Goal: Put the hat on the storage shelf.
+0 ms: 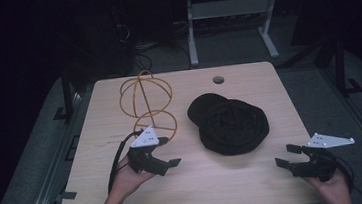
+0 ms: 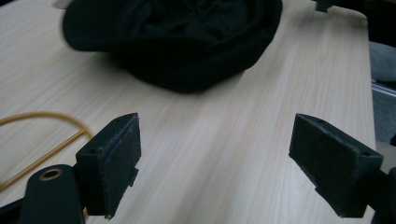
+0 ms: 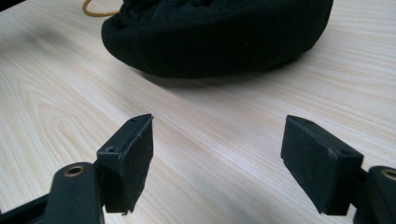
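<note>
A heap of black fabric (image 1: 228, 122), rounded like stacked caps, lies right of the middle of the wooden table (image 1: 128, 197). To its left stands an orange wire frame (image 1: 146, 98) made of hoops. My left gripper (image 1: 168, 151) hovers by the frame's base and points right toward the fabric. Its jaws are open with nothing between them (image 2: 217, 163), and the black fabric (image 2: 187, 37) lies ahead of it. My right gripper (image 1: 287, 155) sits near the front right corner, open and empty (image 3: 217, 163), facing the black fabric (image 3: 219, 37).
A round cable hole (image 1: 218, 80) is in the far edge of the table. Part of the orange wire (image 2: 42, 135) runs beside the left jaw. Behind the table stand a white desk frame (image 1: 191, 35) and cables on a dark floor.
</note>
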Demonstrator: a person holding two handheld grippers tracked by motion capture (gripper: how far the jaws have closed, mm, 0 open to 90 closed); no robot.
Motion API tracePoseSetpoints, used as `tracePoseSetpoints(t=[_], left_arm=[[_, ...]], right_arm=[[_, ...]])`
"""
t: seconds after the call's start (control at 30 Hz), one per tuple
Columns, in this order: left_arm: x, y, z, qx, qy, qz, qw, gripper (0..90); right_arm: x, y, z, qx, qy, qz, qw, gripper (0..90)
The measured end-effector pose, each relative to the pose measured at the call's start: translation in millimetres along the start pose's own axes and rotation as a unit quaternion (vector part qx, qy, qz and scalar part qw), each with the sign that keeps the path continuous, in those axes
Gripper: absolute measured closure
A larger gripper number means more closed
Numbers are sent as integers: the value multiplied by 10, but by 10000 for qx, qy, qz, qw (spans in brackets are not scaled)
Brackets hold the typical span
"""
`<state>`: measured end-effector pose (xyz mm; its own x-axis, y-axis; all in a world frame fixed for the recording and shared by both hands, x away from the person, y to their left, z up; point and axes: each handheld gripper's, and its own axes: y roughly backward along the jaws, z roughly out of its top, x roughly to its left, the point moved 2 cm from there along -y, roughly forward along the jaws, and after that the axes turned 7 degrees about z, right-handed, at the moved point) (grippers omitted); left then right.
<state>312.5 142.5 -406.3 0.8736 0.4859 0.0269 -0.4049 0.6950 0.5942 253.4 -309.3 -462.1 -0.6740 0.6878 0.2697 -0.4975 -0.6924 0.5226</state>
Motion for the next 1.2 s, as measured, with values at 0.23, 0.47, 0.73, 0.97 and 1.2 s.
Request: tracePoseSetpoints(t=[0.23,0.47,0.73,0.97,1.2], left_arm=[[-95,-202,213,14,-221,-172,9996,162],[-124,-405,389,104,-399,-345,9986,162],[-224,-683,586,130,-579,-552,9967,162],[-316,-929,760,310,-812,-692,9938,162],[-366,-1102,825,423,-975,-783,9913,171]], right_arm=[[29,0,-1,16,68,42,10000,251],[31,-21,23,-2,76,61,10000,251],[43,-9,20,16,79,61,9999,251],[48,-4,26,-14,106,69,9999,251],[47,10,27,-21,118,89,9999,251]])
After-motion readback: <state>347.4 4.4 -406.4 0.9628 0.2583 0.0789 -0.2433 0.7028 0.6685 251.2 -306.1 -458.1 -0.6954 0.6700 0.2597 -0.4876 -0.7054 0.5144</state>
